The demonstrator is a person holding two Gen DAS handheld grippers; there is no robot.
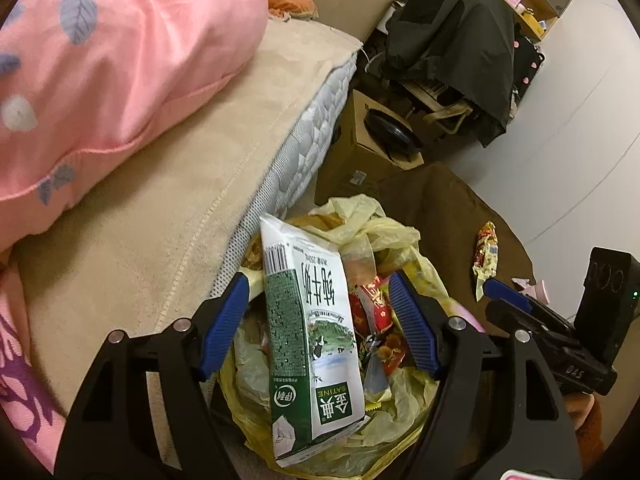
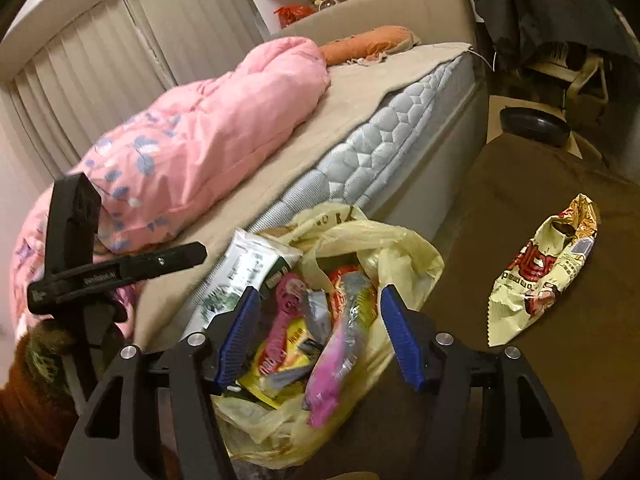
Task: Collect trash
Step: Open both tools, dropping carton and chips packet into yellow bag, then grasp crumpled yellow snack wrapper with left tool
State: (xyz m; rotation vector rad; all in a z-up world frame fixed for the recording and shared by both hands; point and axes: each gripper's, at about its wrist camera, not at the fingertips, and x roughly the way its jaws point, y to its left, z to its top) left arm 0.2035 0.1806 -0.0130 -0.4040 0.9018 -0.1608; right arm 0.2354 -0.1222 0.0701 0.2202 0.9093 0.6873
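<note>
The remaining trash, a crumpled snack wrapper [image 2: 546, 276], is seen lying on the brown cover [image 2: 520, 184] to the right of the yellow trash bag [image 2: 400, 248], well apart from it. The wrapper is judged to be light, thin and crinkly; it is likely to slide or fold under the pads, so a hold across its bunched middle is advised rather than at the jagged cut end.

The bag is soft and shapeless, and its rim is slack. A milk carton [image 1: 312, 344] is resting upright in the bag's mouth between the pads of the left tongs [image 1: 316, 324], which are spread wide and are not pressed on it. The right tongs [image 2: 316, 336] are likewise held wide above the bag's wrappers [image 2: 332, 364], with nothing gripped.

The bag is placed just beside the mattress edge [image 2: 384, 140] of the bed, which limits room on the left. Open room is found over the brown cover to the right. Whether the bag is standing on the floor cannot be told.
</note>
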